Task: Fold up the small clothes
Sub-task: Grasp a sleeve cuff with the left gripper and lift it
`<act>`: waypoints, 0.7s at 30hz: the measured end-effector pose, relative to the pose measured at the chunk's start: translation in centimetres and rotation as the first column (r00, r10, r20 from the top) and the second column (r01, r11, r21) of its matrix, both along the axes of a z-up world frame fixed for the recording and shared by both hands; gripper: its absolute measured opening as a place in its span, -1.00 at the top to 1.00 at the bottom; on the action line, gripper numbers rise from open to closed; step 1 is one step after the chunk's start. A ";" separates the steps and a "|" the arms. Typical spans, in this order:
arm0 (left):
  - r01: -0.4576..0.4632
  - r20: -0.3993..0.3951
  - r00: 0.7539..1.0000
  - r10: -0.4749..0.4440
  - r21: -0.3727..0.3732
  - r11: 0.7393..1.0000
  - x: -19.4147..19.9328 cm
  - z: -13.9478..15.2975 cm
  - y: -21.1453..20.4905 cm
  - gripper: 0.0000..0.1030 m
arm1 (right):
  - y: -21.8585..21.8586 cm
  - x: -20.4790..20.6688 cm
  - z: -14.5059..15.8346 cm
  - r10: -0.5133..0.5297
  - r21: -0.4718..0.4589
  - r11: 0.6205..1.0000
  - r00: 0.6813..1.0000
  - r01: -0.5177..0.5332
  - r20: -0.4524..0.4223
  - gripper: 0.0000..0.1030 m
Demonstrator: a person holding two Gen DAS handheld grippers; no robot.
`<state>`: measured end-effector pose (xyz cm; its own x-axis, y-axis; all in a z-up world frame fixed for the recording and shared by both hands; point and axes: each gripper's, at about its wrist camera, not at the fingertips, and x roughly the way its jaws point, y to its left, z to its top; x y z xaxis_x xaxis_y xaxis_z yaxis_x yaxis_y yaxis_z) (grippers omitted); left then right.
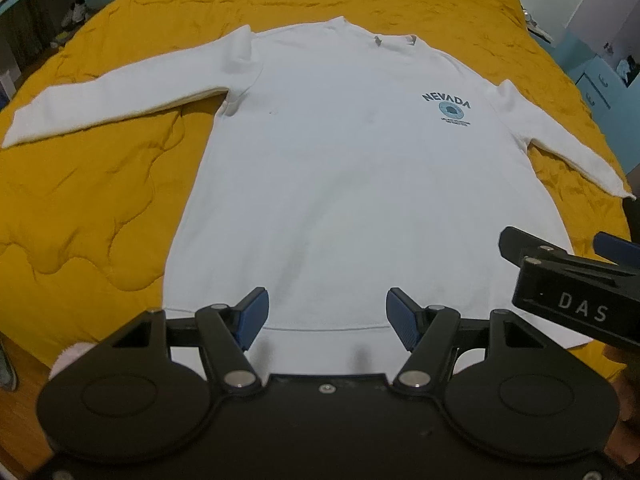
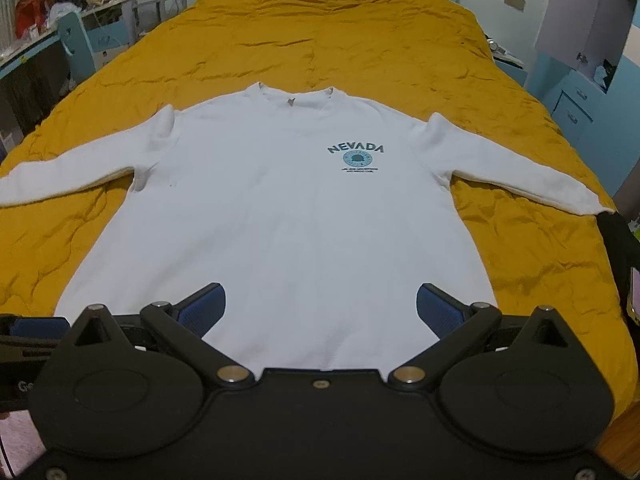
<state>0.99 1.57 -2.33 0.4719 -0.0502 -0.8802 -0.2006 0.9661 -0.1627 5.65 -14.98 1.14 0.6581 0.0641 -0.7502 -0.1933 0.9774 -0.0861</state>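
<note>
The white sweatshirt (image 2: 280,208) lay flat on the yellow quilt (image 2: 340,32) — ready for folding — while the left gripper (image 1: 326,316) and right gripper (image 2: 320,312) hovered spread at its hem.

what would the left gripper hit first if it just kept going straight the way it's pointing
Most likely the white sweatshirt: the open left gripper points over its hem and up the body, toward the collar. Nothing else lies between, though its height above the cloth is unclear.
</note>
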 end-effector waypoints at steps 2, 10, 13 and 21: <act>-0.013 0.001 1.000 0.013 -0.020 1.000 0.1 -0.2 1.0 -0.33 | 0.8 0.5 -0.1 0.018 -0.009 1.000 1.000 -0.018 0.001 -1.00; -0.239 0.151 0.951 0.270 -0.197 0.951 -0.8 0.5 12.8 -0.33 | 8.2 2.9 0.0 0.274 -0.116 0.961 0.924 -0.252 0.266 -1.00; -0.376 0.193 0.882 0.429 -0.260 0.890 -1.5 -0.6 19.5 -0.33 | 11.7 3.7 -1.0 0.385 -0.217 0.921 0.838 -0.323 0.386 -1.00; -0.617 0.241 0.659 0.713 -0.369 0.695 -2.4 -5.8 34.5 -0.29 | 22.2 7.8 -5.5 0.636 -0.335 0.771 0.687 -0.542 0.351 -0.77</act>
<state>-1.43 36.04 -8.17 0.7206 0.2181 -0.6581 -0.6582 0.5133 -0.5507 13.47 7.26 -4.37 0.7802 0.4383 -0.4463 -0.6211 0.6268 -0.4705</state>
